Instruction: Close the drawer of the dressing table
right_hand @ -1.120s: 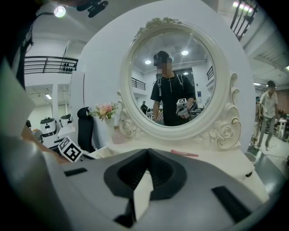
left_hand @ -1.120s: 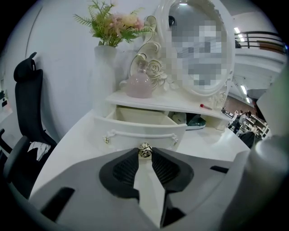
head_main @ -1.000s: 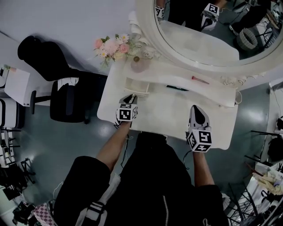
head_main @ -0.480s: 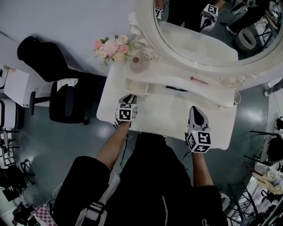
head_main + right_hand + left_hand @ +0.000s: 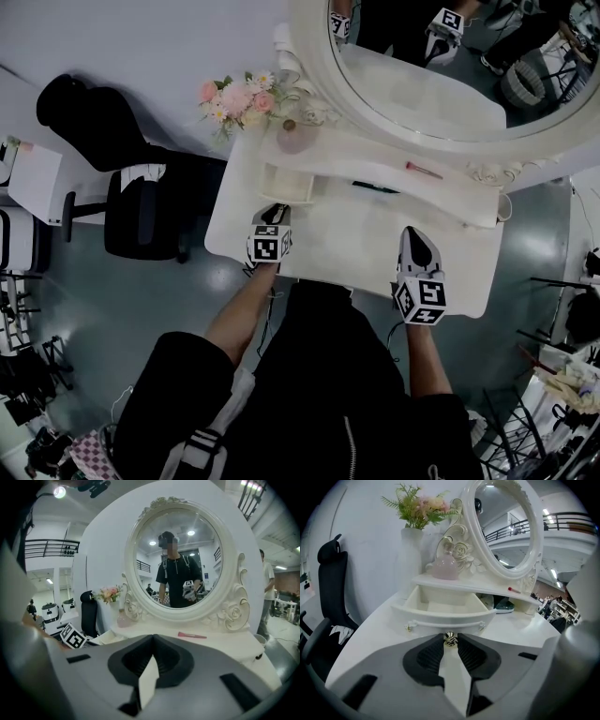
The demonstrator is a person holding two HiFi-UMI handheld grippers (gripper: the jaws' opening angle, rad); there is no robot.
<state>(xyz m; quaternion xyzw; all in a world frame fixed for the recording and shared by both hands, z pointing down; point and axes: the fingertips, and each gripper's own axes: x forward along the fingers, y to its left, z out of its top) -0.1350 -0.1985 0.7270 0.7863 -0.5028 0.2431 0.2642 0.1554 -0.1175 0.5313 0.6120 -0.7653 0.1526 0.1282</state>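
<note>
My left claw [image 5: 450,636] is closing on the small, slippery-looking gold knob [image 5: 449,640] mid-frame, the best hold on the light, stiff drawer [image 5: 440,607]; my right claw [image 5: 153,635] is pressed together, empty.

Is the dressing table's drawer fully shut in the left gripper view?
No, the drawer stands pulled out, its bare inside showing behind the curved front that carries the gold knob.

I get soft, even indoor light; the white surface [image 5: 366,239] reads bright. Ceiling lamps glint in the mirror [image 5: 174,557]. Both gripper views bulge, corners black.
</note>
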